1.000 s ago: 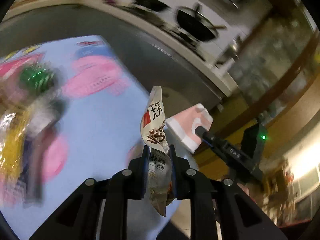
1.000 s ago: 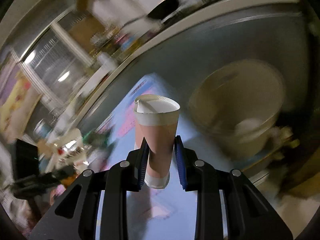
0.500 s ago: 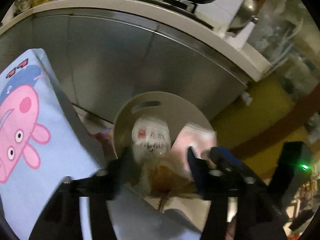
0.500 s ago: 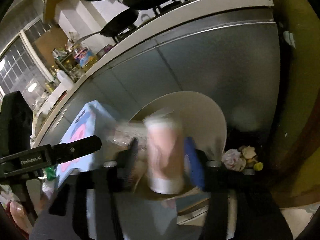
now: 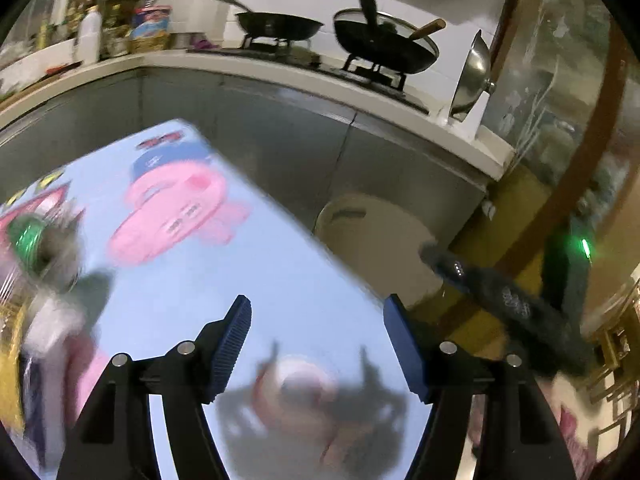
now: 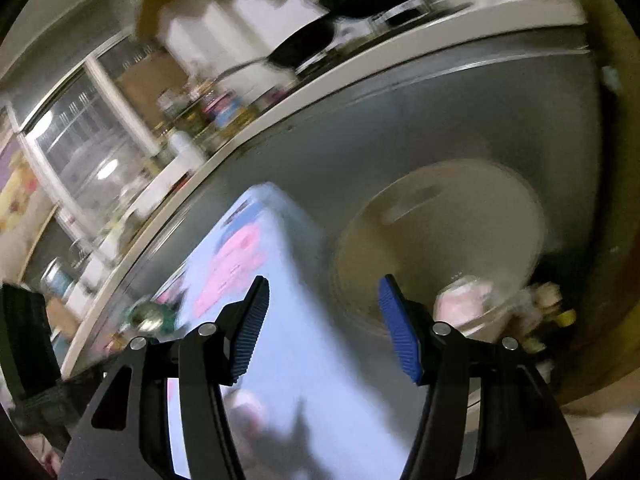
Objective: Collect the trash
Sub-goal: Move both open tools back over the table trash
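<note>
Beige bin [image 6: 440,240], right of centre in the right wrist view, shows a pink cup [image 6: 464,300] inside; the left wrist view shows only its rim [image 5: 372,236]. Left gripper [image 5: 316,344] and right gripper [image 6: 320,328] both stand spread apart, empty. Blurred wrappers [image 5: 36,280] lie on the blue tablecloth [image 5: 240,280], left edge.

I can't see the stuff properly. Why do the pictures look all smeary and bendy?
Left wrist view: the trash pile at the left edge smears from motion, while the woks stay fairly sharp. Right wrist view: nearly everything streaks, bin included. Both: the fisheye lens bends the straight counter edge, and corners go dark.
</note>
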### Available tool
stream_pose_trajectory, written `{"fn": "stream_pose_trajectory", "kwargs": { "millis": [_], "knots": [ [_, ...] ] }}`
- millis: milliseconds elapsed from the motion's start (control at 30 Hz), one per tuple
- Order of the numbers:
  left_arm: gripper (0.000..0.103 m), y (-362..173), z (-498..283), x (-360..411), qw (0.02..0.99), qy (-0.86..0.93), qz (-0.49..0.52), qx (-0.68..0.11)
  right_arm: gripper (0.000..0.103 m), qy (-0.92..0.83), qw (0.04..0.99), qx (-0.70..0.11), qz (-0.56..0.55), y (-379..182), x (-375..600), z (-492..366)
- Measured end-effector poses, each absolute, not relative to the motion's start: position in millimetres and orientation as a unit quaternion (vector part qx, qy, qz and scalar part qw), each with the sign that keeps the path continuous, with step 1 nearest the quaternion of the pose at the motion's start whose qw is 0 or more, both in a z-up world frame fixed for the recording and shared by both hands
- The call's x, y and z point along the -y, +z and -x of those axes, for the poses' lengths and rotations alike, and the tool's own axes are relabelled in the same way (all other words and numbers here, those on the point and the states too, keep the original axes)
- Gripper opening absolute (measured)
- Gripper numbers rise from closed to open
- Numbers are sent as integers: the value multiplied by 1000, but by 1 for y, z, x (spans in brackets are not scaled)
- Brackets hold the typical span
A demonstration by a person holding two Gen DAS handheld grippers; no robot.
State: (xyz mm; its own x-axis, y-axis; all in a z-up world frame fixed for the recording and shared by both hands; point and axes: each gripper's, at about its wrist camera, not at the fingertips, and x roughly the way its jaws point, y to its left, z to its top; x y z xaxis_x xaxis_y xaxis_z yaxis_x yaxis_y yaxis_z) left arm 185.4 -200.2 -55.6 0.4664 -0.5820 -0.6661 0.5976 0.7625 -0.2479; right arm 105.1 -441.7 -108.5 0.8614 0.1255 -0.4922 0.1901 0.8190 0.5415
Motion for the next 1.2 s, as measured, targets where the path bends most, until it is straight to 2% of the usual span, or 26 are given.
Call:
{"fn": "stream_pose_trajectory", "kwargs": {
  "millis": [133, 200, 467, 600, 800, 867, 933, 1000, 1033, 1067, 1100, 1200],
  "knots": [
    [68, -68, -154, 130, 859, -319, 2, -400, 55, 64, 906, -303, -287, -115, 373, -121],
    [68, -72, -150, 89, 861, -295, 24, -415, 50, 106, 896, -327, -280, -119, 340, -130],
    [67, -67, -189, -68, 848, -206, 232, -429, 35, 199, 872, -377, -241, -119, 229, -152],
    [63, -75, -217, -84, 830, -218, 276, -433, 35, 213, 868, -388, -225, -118, 194, -158],
    [61, -99, -245, -77, 796, -229, 321, -459, 35, 198, 878, -379, -214, -99, 197, -182],
    [60, -107, -248, -77, 791, -228, 331, -462, 37, 191, 884, -370, -211, -90, 203, -189],
    [48, -110, -249, -76, 786, -231, 343, -460, 43, 185, 891, -360, -205, -81, 207, -199],
    [11, -114, -250, -76, 778, -241, 353, -461, 59, 175, 899, -348, -198, -71, 211, -212],
    [3, -114, -251, -75, 776, -245, 354, -461, 66, 173, 904, -342, -191, -68, 211, -219],
    [2, -112, -248, -76, 774, -256, 358, -455, 79, 172, 907, -337, -184, -64, 210, -225],
    [1, -108, -247, -76, 778, -256, 355, -451, 86, 172, 913, -330, -168, -61, 208, -235],
    [0, -97, -238, -79, 790, -258, 345, -437, 91, 164, 920, -333, -123, -61, 197, -264]
  ]
}}
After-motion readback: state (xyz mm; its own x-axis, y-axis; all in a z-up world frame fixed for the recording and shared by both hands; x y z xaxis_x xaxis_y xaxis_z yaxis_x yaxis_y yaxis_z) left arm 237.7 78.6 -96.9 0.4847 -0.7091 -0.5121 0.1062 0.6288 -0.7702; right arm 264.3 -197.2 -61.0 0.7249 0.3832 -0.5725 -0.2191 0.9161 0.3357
